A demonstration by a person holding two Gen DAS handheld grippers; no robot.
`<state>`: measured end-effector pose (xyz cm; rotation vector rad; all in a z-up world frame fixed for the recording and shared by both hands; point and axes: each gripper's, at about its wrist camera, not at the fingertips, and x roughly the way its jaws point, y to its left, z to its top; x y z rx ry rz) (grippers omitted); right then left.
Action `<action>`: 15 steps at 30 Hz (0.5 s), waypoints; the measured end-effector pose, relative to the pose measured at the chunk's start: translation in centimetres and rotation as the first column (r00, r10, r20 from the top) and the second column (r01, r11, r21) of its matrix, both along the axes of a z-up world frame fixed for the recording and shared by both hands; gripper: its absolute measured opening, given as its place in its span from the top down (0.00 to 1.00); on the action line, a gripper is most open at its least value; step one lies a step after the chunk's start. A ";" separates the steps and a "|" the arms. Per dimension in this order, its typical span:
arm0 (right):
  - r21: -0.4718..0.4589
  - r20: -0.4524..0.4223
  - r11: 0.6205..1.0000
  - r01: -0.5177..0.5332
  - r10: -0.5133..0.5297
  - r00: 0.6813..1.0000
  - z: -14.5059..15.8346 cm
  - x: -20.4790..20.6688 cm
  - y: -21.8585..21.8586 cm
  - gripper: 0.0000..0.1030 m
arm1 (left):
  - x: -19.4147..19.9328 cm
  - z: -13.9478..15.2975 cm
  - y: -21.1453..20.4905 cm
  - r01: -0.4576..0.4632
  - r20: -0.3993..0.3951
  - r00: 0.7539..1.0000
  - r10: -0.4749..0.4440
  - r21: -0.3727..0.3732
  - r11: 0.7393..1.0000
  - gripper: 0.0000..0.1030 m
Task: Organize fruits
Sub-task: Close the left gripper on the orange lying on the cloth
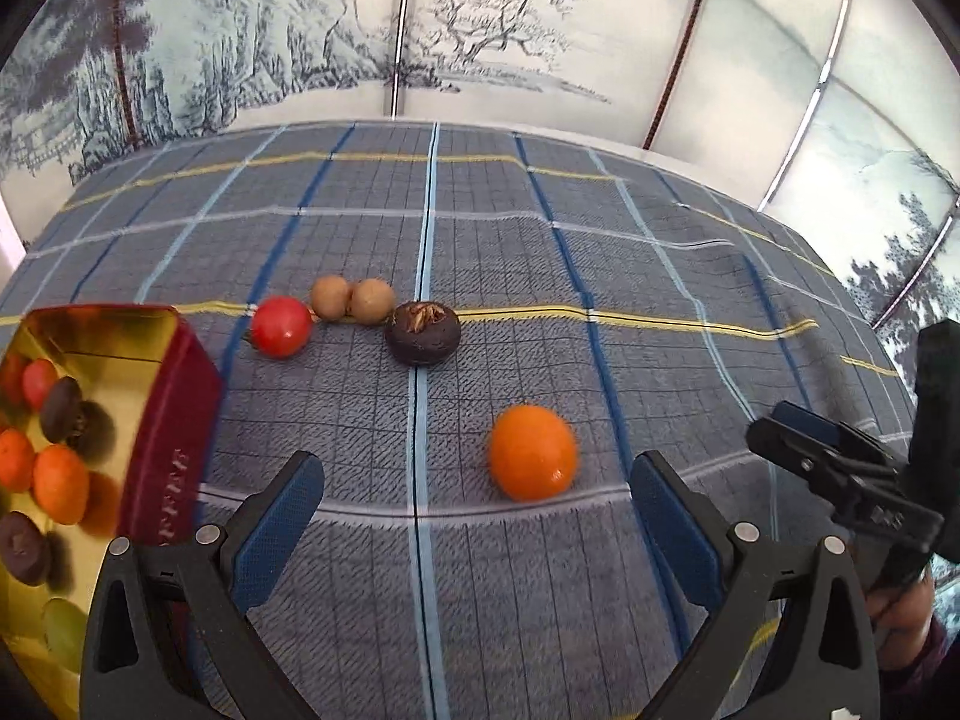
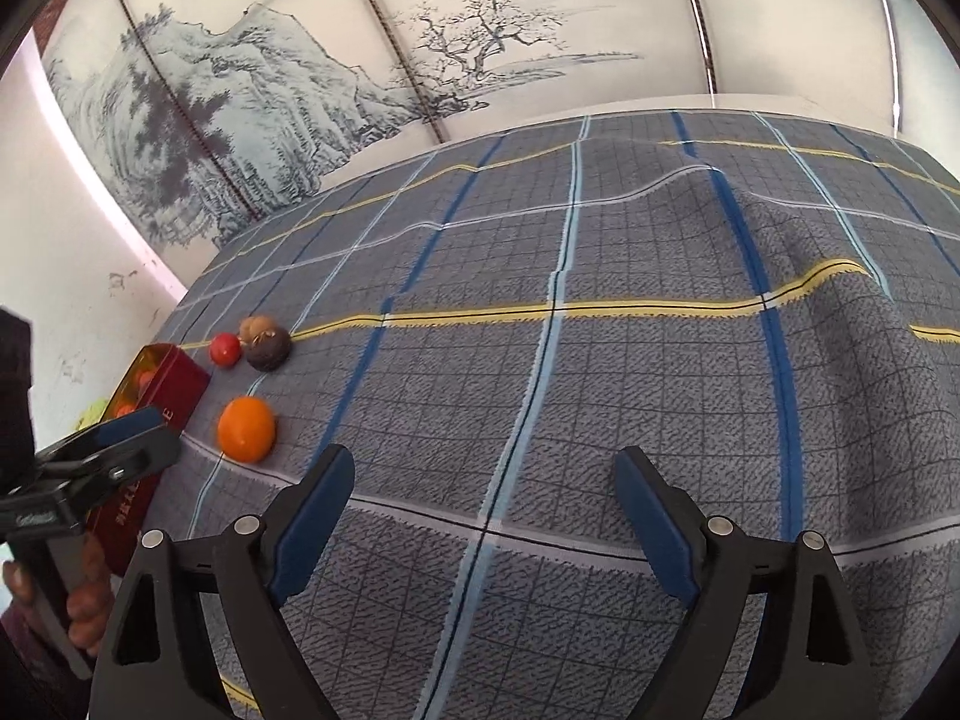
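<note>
An orange (image 1: pixel 533 452) lies on the plaid cloth just ahead of my left gripper (image 1: pixel 477 480), which is open and empty. Farther back lie a dark mangosteen (image 1: pixel 422 333), two brown longans (image 1: pixel 351 298) and a red tomato (image 1: pixel 281 326). A red tin with a gold inside (image 1: pixel 171 396) at the left holds several fruits. My right gripper (image 2: pixel 483 474) is open and empty over bare cloth. In the right wrist view the orange (image 2: pixel 246 428), mangosteen (image 2: pixel 269 350), tomato (image 2: pixel 225 349) and tin (image 2: pixel 174 387) sit at the far left.
A blue-grey plaid cloth (image 2: pixel 600 372) with raised wrinkles at the right covers the table. A painted landscape screen (image 1: pixel 480 42) stands behind it. The right gripper's body (image 1: pixel 852 474) shows at the right of the left wrist view.
</note>
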<state>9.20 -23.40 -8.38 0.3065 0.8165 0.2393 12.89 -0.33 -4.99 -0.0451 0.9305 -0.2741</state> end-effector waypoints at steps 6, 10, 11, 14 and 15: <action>-0.011 0.005 1.000 -0.012 0.012 1.000 0.0 0.2 0.3 0.13 | 1.3 -2.4 -0.6 0.018 -0.053 0.998 -0.020 -0.044 0.999 0.48; -0.027 0.003 1.000 -0.016 0.016 1.000 0.1 0.3 0.6 0.12 | -0.2 -2.4 -0.9 0.037 0.024 0.999 -0.037 -0.012 0.999 0.70; -0.027 0.003 1.000 -0.017 0.017 1.000 0.1 0.3 0.6 0.12 | -0.6 -2.3 -0.5 0.032 0.034 0.999 -0.032 -0.017 0.999 0.70; -0.029 -0.001 0.999 -0.017 0.017 1.000 0.1 0.3 0.6 0.11 | -2.1 -1.4 0.8 0.003 0.091 0.996 -0.002 -0.011 1.000 0.70; -0.029 -0.008 0.999 -0.018 0.018 1.000 0.1 0.5 0.6 0.11 | -2.5 -1.3 1.3 -0.002 0.096 0.995 0.002 -0.010 1.000 0.70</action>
